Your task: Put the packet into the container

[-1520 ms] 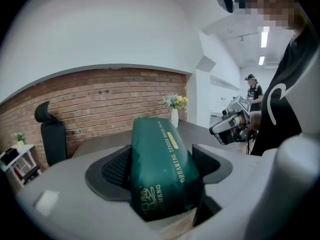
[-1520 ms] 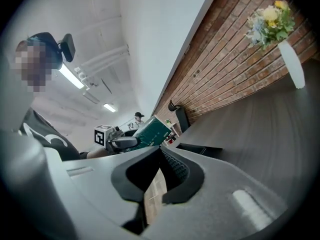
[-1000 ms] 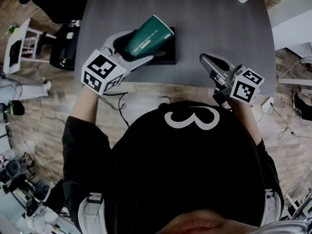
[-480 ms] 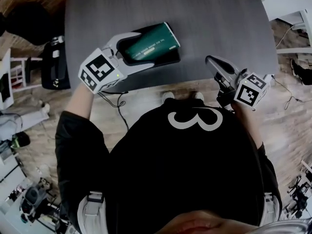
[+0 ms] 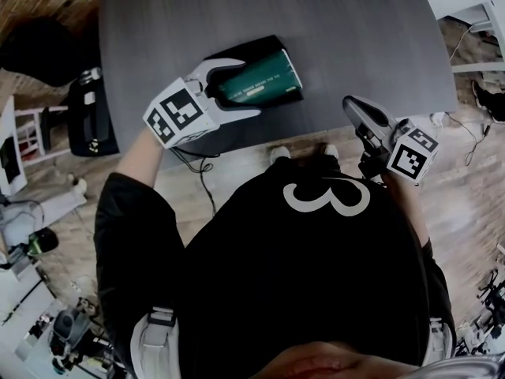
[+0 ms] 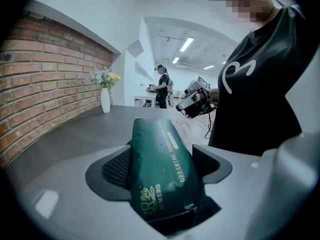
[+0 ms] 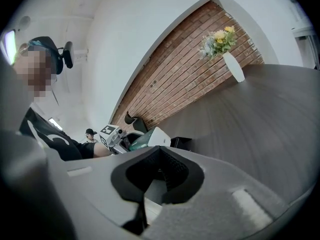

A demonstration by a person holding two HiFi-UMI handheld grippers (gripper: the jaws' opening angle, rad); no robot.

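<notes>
A dark green packet [image 5: 264, 79] with pale lettering lies low over the black container [image 5: 243, 50] on the grey table [image 5: 355, 30]. My left gripper [image 5: 245, 88] is shut on the packet's near end. In the left gripper view the packet [image 6: 162, 169] fills the gap between the jaws. Whether it rests on the container's floor is hidden. My right gripper [image 5: 353, 106] hovers shut and empty at the table's front edge, right of the container. The right gripper view shows its jaws together, with the left gripper [image 7: 116, 135] and the packet [image 7: 141, 139] far off.
A white vase with flowers [image 6: 105, 98] stands on the table's far end by the brick wall [image 6: 45, 84]. Another person [image 6: 162, 86] stands far back in the room. Black chairs [image 5: 91, 113] and cables sit on the wood floor left of the table.
The packet went from steeply tilted above the container to lying flatter and lower in it, still held by my left gripper. The right gripper stayed shut and barely moved.
</notes>
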